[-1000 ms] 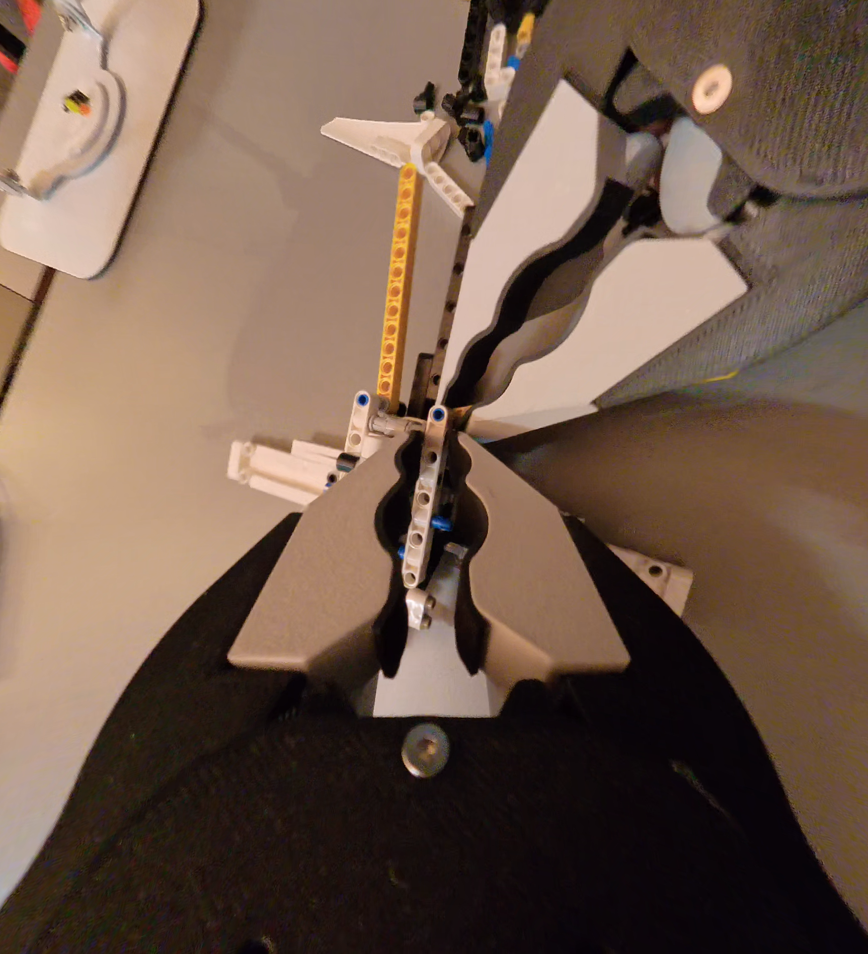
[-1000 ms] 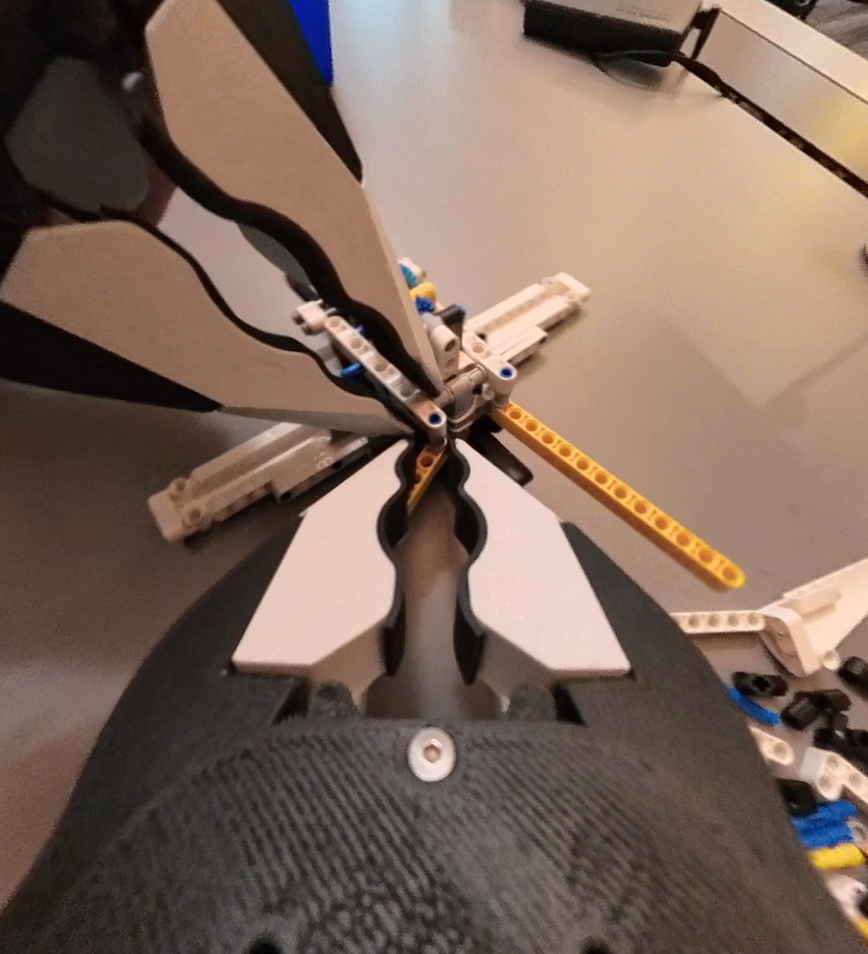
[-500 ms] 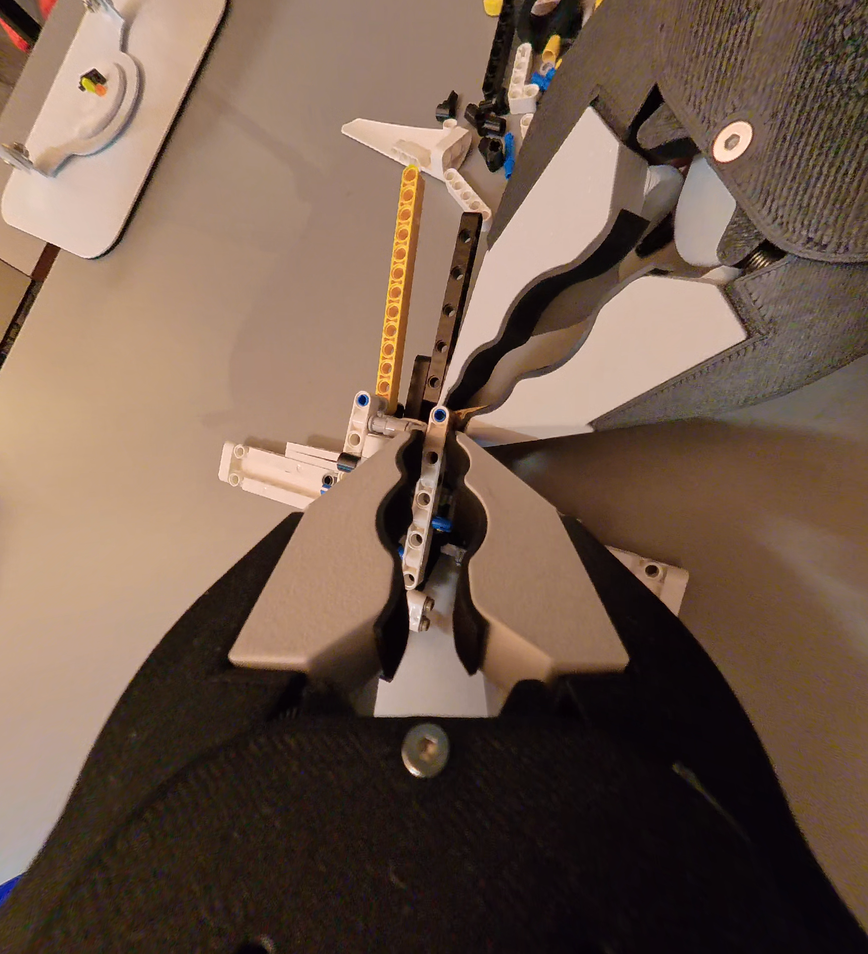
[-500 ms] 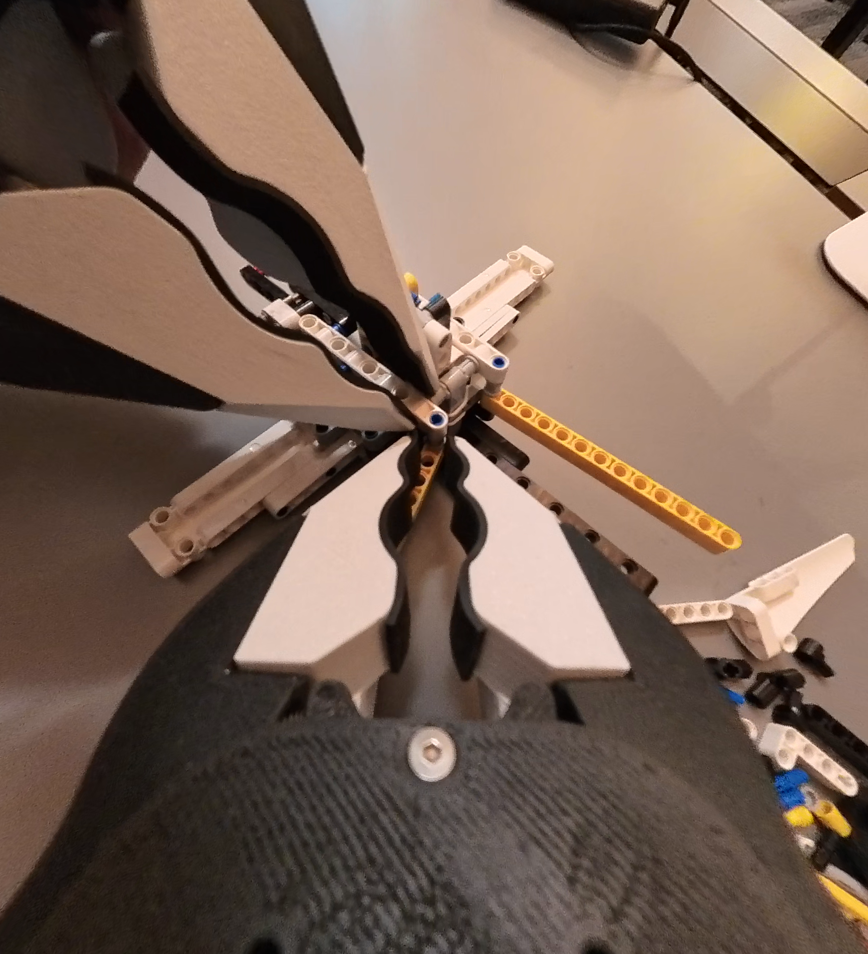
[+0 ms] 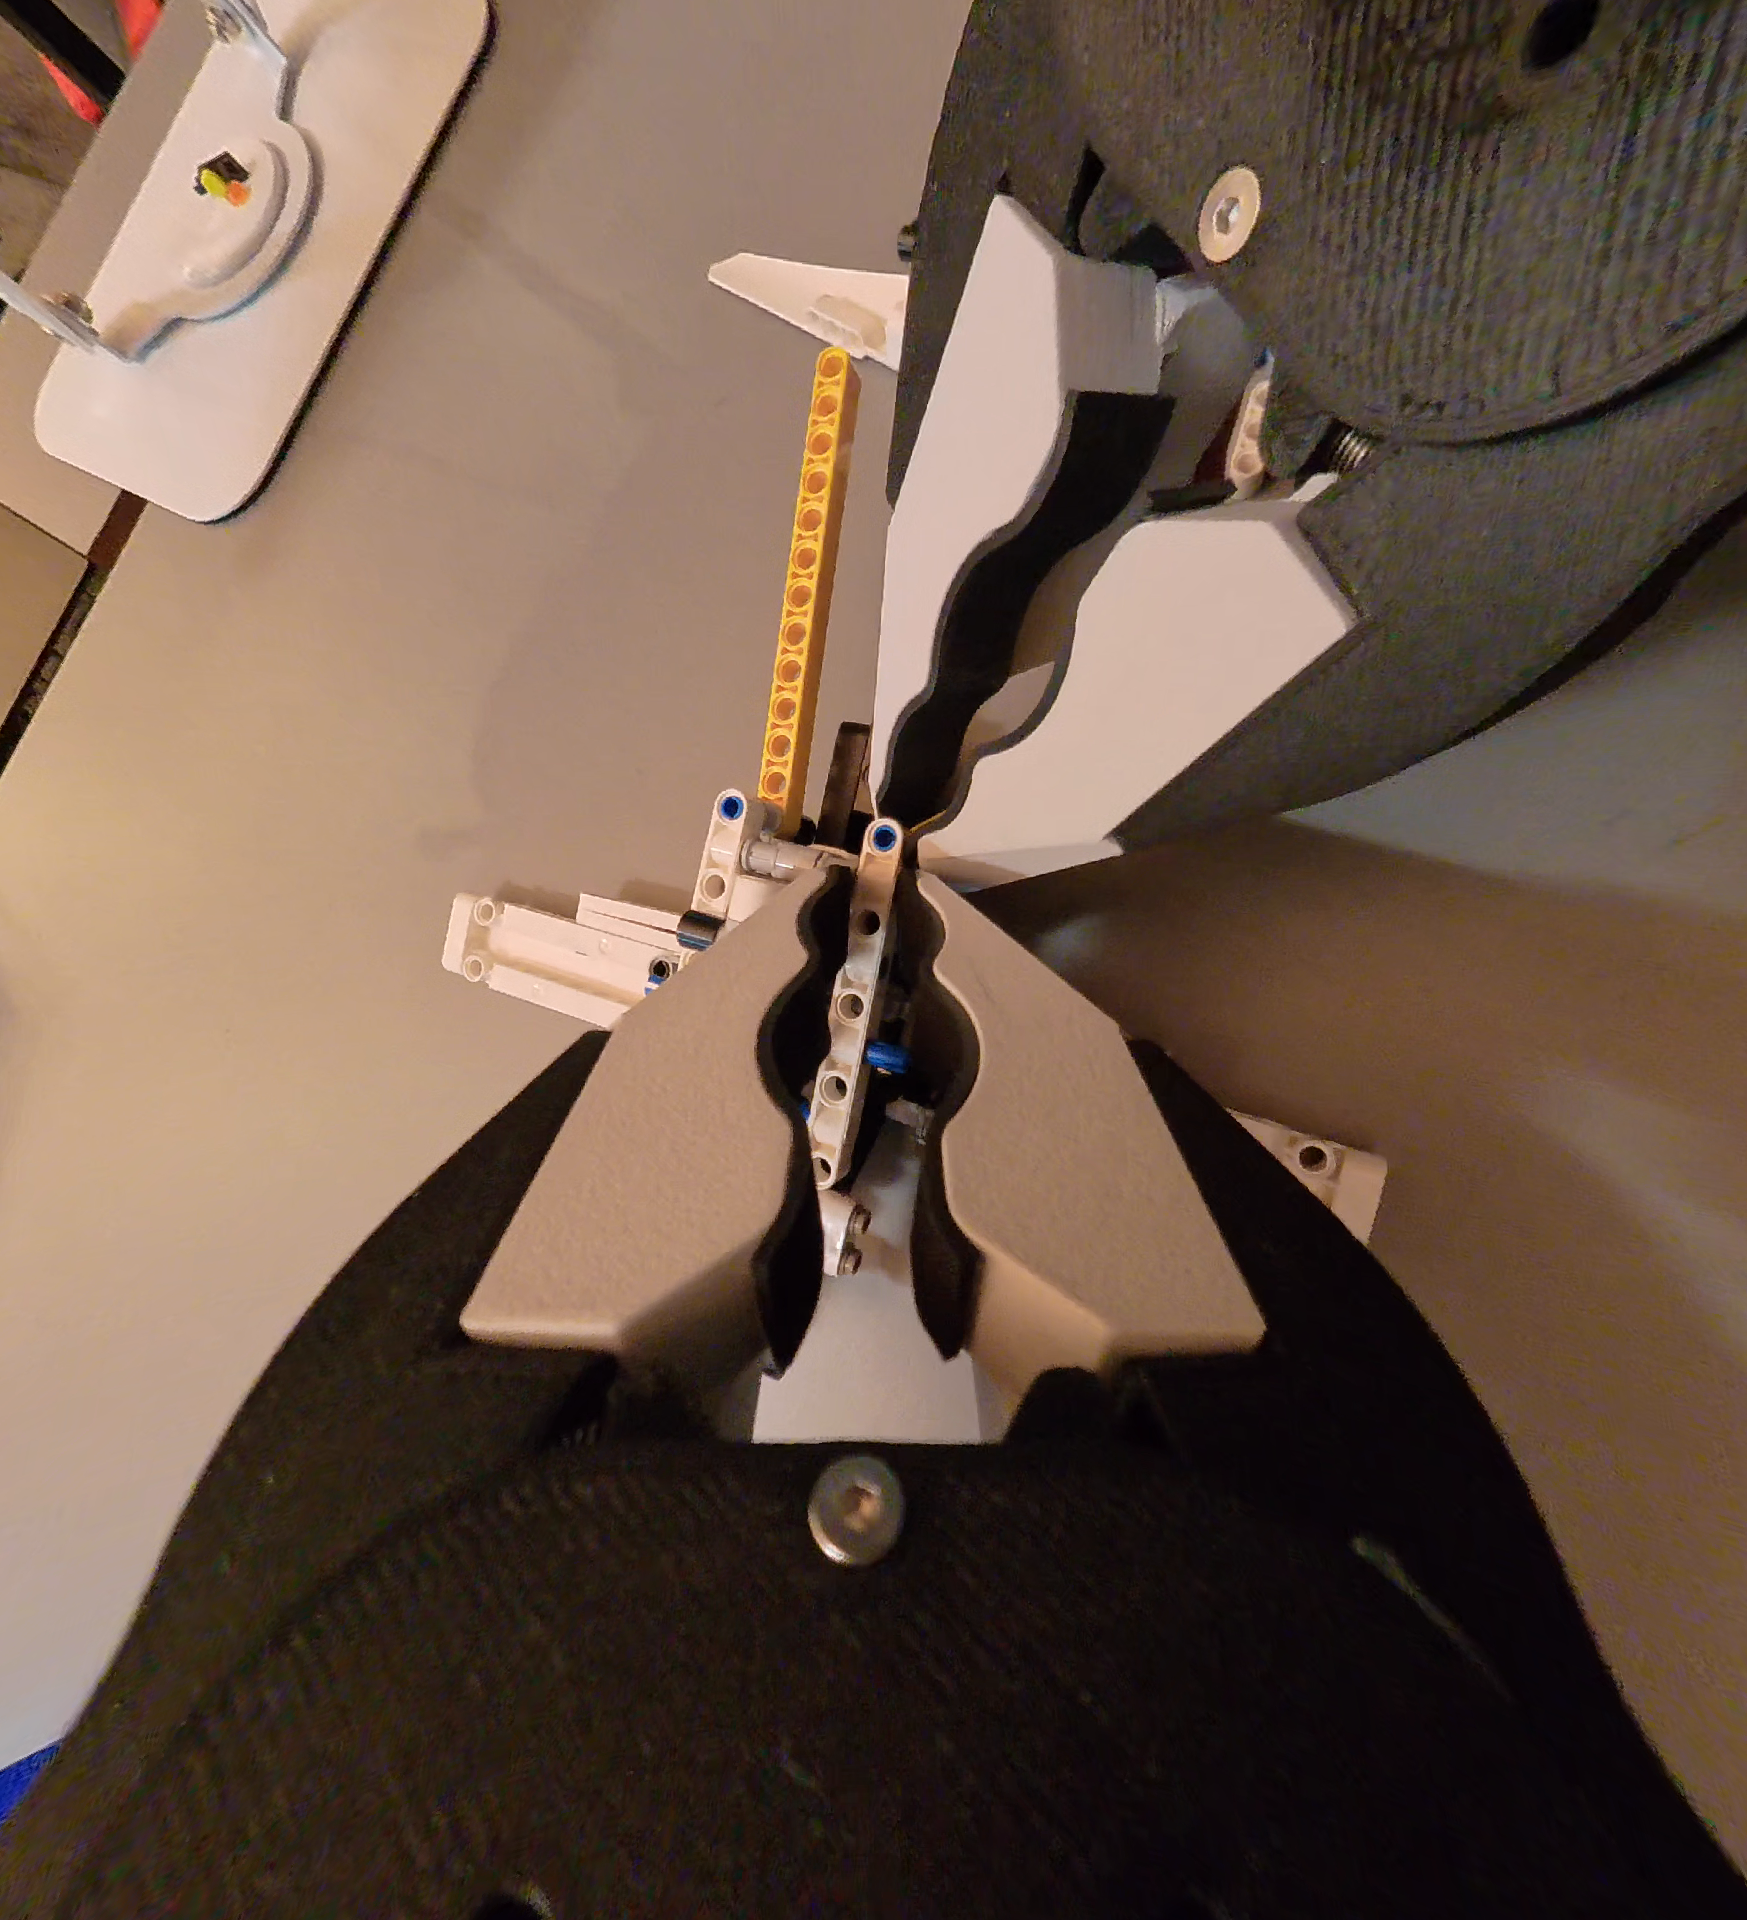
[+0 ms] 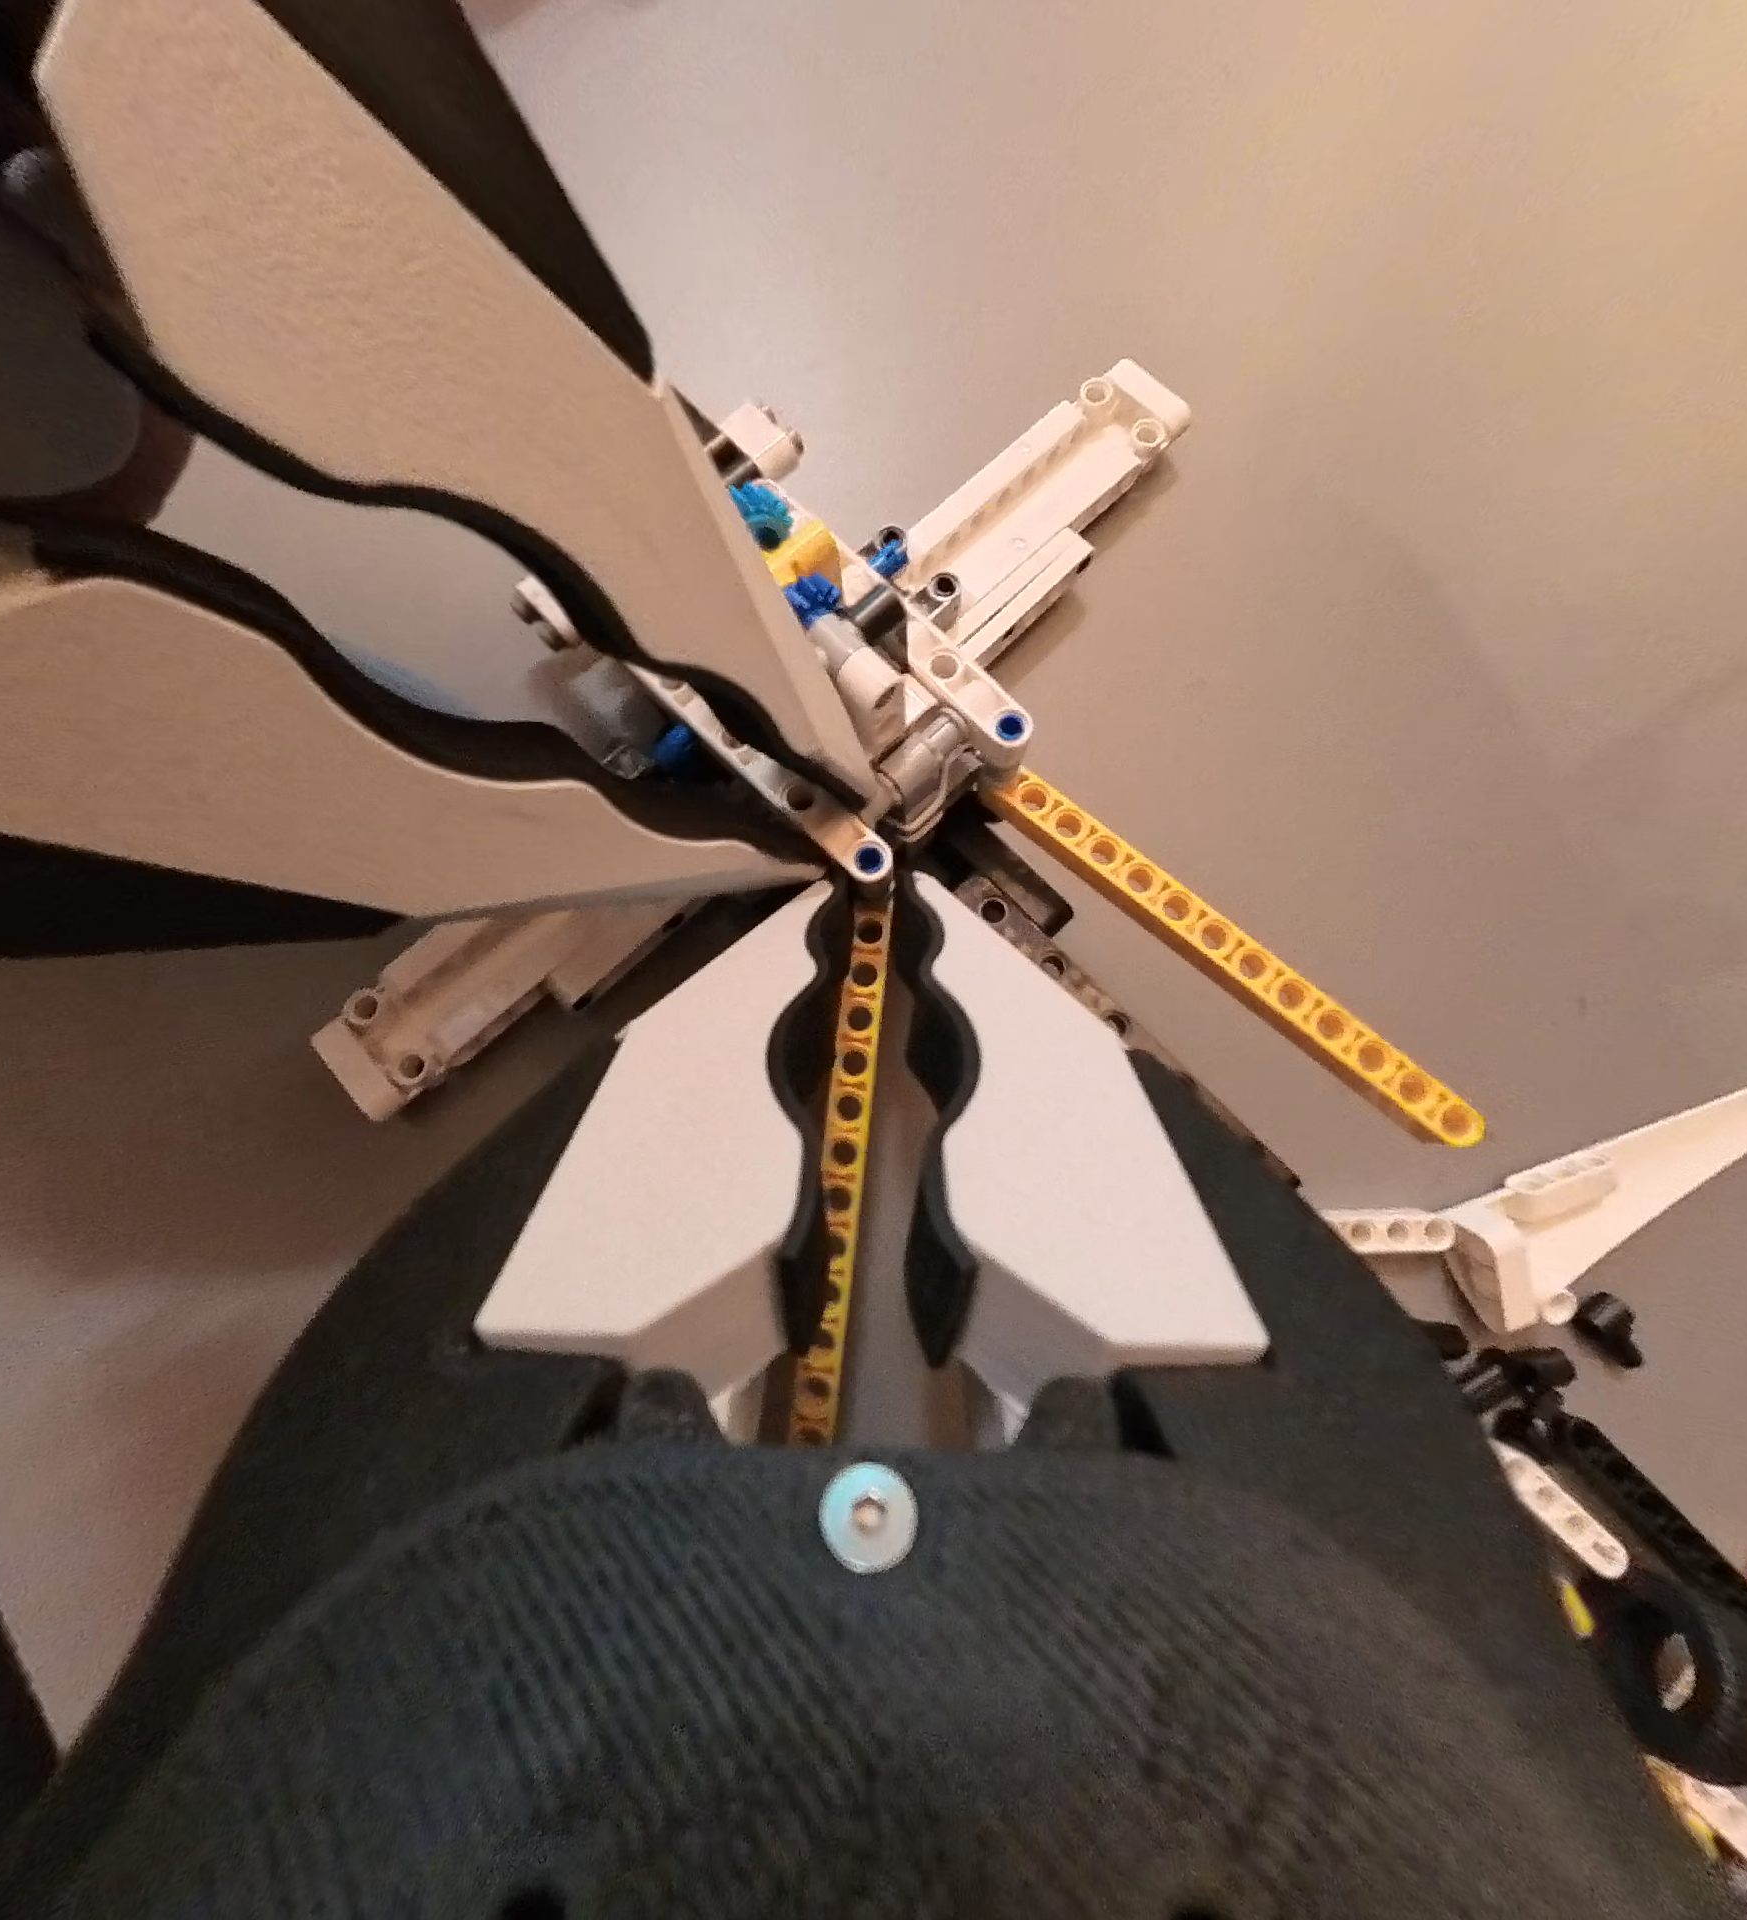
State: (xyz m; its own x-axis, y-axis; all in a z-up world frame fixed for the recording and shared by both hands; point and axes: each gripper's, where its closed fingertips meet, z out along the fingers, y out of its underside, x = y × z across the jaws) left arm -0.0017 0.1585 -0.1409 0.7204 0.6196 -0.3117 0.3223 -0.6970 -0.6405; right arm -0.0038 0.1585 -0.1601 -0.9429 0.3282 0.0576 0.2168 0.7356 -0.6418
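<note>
The left gripper (image 5: 874,883) pinches a white holed beam (image 5: 853,1023) of a toy-brick model; the right gripper (image 6: 869,904), tip to tip with it, pinches a yellow beam (image 6: 853,1081). Around them on the grey table (image 6: 1368,312): a second yellow beam (image 6: 1233,951) toward four o'clock, a white fin (image 6: 1617,1195) beyond it, and loose bricks (image 6: 1534,1382) at five.

Fin part (image 6: 1617,1195) prob. beside beam (image 6: 1233,945)

two yellow beams (image 6: 1233,951) (image 6: 853,1122) (holed), one white fin (image 6: 1575,1205).
</note>
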